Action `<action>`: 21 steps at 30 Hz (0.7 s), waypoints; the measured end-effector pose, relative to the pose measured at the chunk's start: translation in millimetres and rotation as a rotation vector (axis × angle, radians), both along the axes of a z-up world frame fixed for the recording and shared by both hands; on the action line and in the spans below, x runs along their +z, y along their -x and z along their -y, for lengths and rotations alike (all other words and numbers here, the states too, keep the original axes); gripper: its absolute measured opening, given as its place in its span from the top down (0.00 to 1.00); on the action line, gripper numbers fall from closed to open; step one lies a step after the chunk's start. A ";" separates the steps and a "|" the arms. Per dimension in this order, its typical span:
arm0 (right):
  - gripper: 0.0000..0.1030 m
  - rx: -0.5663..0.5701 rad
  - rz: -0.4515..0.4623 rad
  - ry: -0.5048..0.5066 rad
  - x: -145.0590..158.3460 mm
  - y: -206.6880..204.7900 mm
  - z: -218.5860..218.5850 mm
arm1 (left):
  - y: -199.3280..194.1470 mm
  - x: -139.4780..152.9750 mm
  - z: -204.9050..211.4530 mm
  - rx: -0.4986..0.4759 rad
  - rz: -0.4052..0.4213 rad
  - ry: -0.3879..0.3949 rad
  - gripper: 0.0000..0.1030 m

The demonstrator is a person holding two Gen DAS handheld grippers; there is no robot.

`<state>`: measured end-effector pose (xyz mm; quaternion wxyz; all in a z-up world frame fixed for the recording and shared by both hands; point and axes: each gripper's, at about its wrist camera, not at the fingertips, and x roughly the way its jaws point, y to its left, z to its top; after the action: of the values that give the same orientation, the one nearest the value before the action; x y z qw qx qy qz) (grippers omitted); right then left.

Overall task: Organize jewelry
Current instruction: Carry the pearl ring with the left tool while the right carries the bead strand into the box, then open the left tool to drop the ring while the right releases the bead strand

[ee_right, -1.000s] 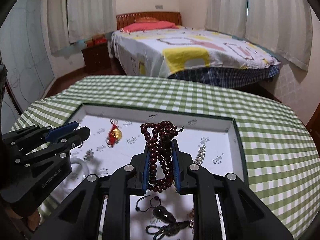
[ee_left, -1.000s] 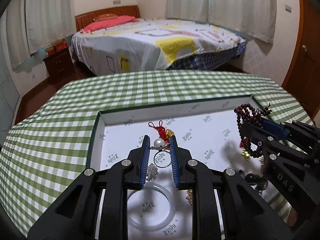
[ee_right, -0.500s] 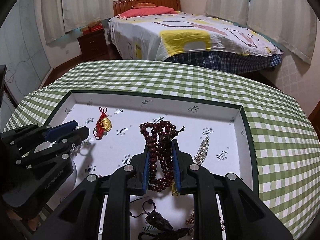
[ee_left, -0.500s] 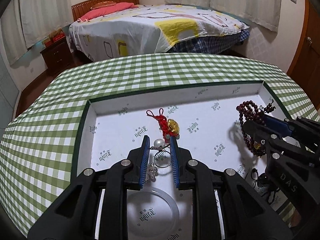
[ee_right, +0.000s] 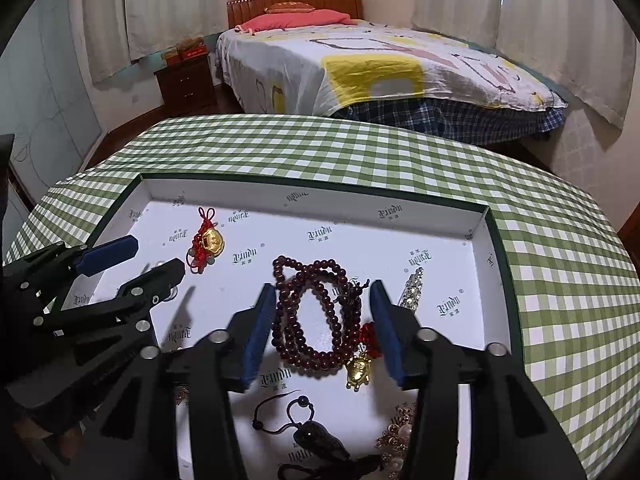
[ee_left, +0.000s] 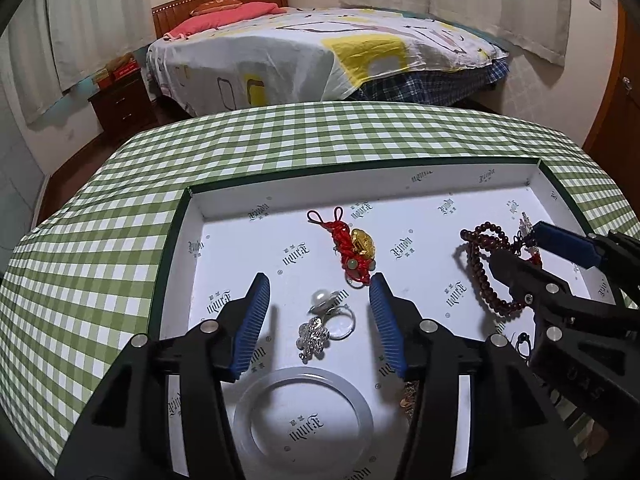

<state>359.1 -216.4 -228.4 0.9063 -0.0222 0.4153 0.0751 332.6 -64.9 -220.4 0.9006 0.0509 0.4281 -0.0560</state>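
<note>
A white tray (ee_left: 224, 196) (ee_right: 400, 200) with a dark green rim lies on the checked table. My left gripper (ee_left: 318, 290) is open above a pearl ring (ee_left: 332, 310) with a silver flower charm (ee_left: 313, 334), which lie on the tray floor between its fingers. My right gripper (ee_right: 322, 294) is open over a dark red bead bracelet (ee_right: 316, 320) with a small gold charm (ee_right: 358, 370), which lies on the tray floor. The bracelet also shows in the left wrist view (ee_left: 482, 272).
A red knot with a gold ingot (ee_left: 356, 250) (ee_right: 208, 242) lies toward the tray's back. A clear bangle (ee_left: 304, 416), a silver clip (ee_right: 412, 292), a black cord pendant (ee_right: 316, 436) and a pearl brooch (ee_right: 400, 436) also lie inside. A bed stands behind the table.
Both grippers have opened. The left one let go of the pearl ring and the right one let go of the bead bracelet; both pieces now lie on the tray floor.
</note>
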 end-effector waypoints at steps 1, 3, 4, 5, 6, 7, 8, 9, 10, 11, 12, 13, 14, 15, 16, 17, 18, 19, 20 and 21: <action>0.50 0.000 0.003 -0.002 0.2 0.6 -0.1 | 0.9 0.3 -0.6 0.000 0.001 0.002 0.49; 0.50 0.000 0.006 -0.006 1.0 1.7 -0.3 | 2.3 1.7 -1.8 0.001 0.005 0.007 0.46; 0.48 0.000 0.008 -0.007 1.5 2.3 -0.2 | 2.3 2.4 -2.1 0.001 0.007 0.009 0.45; 0.46 0.000 0.011 -0.010 2.1 3.1 -0.2 | 2.8 3.3 -2.5 0.002 0.009 0.010 0.45; 0.43 -0.001 0.014 -0.013 2.9 4.0 -0.1 | 4.1 4.4 -3.0 0.001 0.012 0.013 0.45; 0.41 -0.003 0.020 -0.015 3.9 5.7 0.0 | 5.6 5.7 -3.1 0.001 0.015 0.014 0.44; 0.41 -0.006 0.023 -0.016 4.9 7.3 0.1 | 7.1 7.0 -3.7 0.001 0.020 0.016 0.43; 0.41 -0.007 0.024 -0.018 5.7 8.7 -0.3 | 9.0 8.6 -4.1 0.000 0.024 0.017 0.41; 0.40 -0.009 0.026 -0.021 6.9 10.5 0.0 | 11.4 10.5 -4.2 -0.001 0.029 0.017 0.38; 0.39 -0.012 0.030 -0.025 8.7 13.7 0.7 | 15.6 13.4 -4.9 0.000 0.039 0.017 0.37; 0.36 -0.018 0.038 -0.027 10.8 17.3 1.7 | 18.3 15.6 -5.0 0.001 0.045 0.017 0.37; 0.32 -0.024 0.047 -0.030 13.2 21.6 3.1 | 23.0 18.4 -5.9 0.001 0.052 0.018 0.35; 0.31 -0.030 0.054 -0.035 15.4 25.4 4.5 | 26.3 20.4 -6.5 0.002 0.056 0.019 0.32; 0.30 -0.034 0.059 -0.043 17.6 29.3 5.6 | 32.0 23.5 -7.8 0.002 0.064 0.023 0.30; 0.28 -0.042 0.065 -0.054 20.4 35.6 8.0 | 38.2 26.8 -9.2 0.004 0.072 0.028 0.28; 0.28 -0.048 0.068 -0.063 22.4 40.1 9.5 | 42.3 29.3 -9.9 0.006 0.078 0.029 0.25; 0.27 -0.055 0.072 -0.074 24.6 45.9 11.8 | 51.5 33.8 -11.7 0.013 0.092 0.029 0.23; 0.26 -0.063 0.076 -0.085 27.0 53.8 14.0 | 58.7 37.2 -12.9 0.016 0.103 0.028 0.21; 0.26 -0.072 0.080 -0.088 28.8 60.6 15.8 | 63.7 39.7 -13.4 0.018 0.111 0.028 0.19; 0.26 -0.082 0.084 -0.090 30.6 67.2 17.7 | 72.6 43.8 -14.6 0.021 0.123 0.027 0.18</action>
<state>291.9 -234.2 -197.8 0.9254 0.0322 0.3735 0.0555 260.0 -50.3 -176.6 0.9264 0.0378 0.3714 -0.0492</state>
